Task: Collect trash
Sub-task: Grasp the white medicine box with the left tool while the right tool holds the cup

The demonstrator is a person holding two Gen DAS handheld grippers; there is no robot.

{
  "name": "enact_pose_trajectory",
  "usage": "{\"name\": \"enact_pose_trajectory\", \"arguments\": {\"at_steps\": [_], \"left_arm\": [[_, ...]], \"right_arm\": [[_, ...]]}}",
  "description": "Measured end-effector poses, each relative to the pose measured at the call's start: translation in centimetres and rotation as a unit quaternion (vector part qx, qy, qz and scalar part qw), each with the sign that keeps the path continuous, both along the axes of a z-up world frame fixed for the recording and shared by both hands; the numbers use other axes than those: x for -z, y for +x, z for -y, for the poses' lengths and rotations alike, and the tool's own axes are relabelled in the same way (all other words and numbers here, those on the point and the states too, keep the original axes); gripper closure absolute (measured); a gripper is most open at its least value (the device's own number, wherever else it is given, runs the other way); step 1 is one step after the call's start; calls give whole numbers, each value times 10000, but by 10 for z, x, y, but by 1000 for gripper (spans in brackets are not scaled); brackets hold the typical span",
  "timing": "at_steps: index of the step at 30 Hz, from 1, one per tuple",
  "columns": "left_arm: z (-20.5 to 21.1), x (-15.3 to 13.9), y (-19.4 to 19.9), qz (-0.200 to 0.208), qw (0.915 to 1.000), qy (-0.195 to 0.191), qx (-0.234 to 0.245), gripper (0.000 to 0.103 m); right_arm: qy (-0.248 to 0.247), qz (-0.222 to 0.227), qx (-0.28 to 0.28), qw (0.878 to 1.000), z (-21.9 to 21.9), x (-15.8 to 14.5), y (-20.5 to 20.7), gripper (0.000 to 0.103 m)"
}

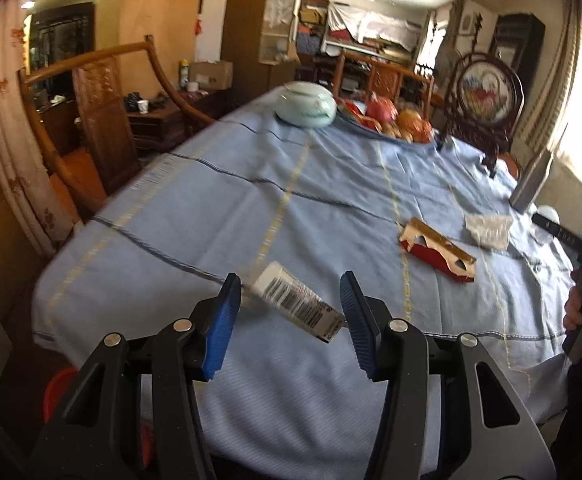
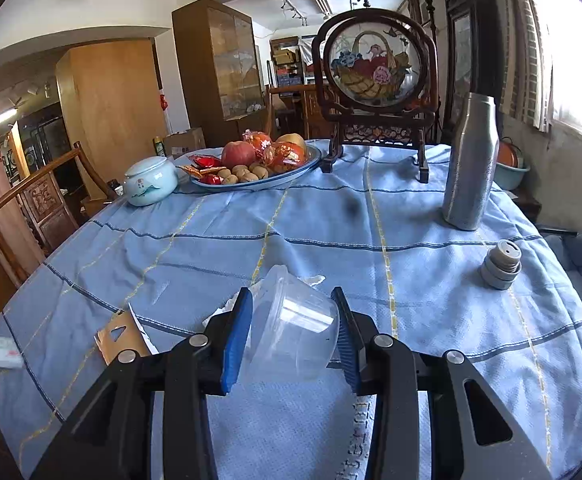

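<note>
In the left wrist view my left gripper (image 1: 291, 312) is shut on a small white carton with a barcode (image 1: 295, 300), held slantwise between the blue pads above the blue tablecloth (image 1: 211, 208). Further right on the cloth lie a torn red and gold cardboard box (image 1: 437, 250) and a crumpled clear wrapper (image 1: 487, 230). In the right wrist view my right gripper (image 2: 291, 332) is shut on a clear plastic cup (image 2: 291, 324) tipped on its side. White tissue (image 2: 311, 280) shows behind the cup, and the torn cardboard (image 2: 125, 336) lies to its left.
At the far side stand a pale ceramic jar (image 2: 151, 180), a plate of fruit and nuts (image 2: 259, 164), a framed embroidered screen (image 2: 377, 88), a steel bottle (image 2: 471, 164) and its grey cap (image 2: 501, 266). A wooden chair (image 1: 103, 120) stands left; something red (image 1: 61, 388) sits below the table edge.
</note>
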State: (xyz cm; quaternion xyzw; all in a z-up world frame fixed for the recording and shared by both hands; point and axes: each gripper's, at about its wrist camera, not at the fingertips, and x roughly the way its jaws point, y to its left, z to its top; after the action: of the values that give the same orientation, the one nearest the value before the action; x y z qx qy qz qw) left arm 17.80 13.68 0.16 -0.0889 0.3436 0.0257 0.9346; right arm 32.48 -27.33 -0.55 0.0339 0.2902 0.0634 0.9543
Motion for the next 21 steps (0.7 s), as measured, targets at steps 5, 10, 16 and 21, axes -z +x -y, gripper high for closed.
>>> {"name": "enact_pose_trajectory", "arguments": {"at_steps": [5,10,16,21], "left_arm": [[-15,-1,-5,-74,10000,-25,11,56],[-26,20,6,-369,9985,-388,91,70],[-38,37,11,-466,9971,-594,-64,93],[-36,40,23,-478,9978,-450,3,91]], "right_arm": [[301,126,-150,9994,-6,-7,-29,63],[428,205,-427,9980,-24,-15,-60,63],[363,343,-672,9965,-44,-27,-86,63],[375,393,-925,9942,-63,-28,-97,64]]}}
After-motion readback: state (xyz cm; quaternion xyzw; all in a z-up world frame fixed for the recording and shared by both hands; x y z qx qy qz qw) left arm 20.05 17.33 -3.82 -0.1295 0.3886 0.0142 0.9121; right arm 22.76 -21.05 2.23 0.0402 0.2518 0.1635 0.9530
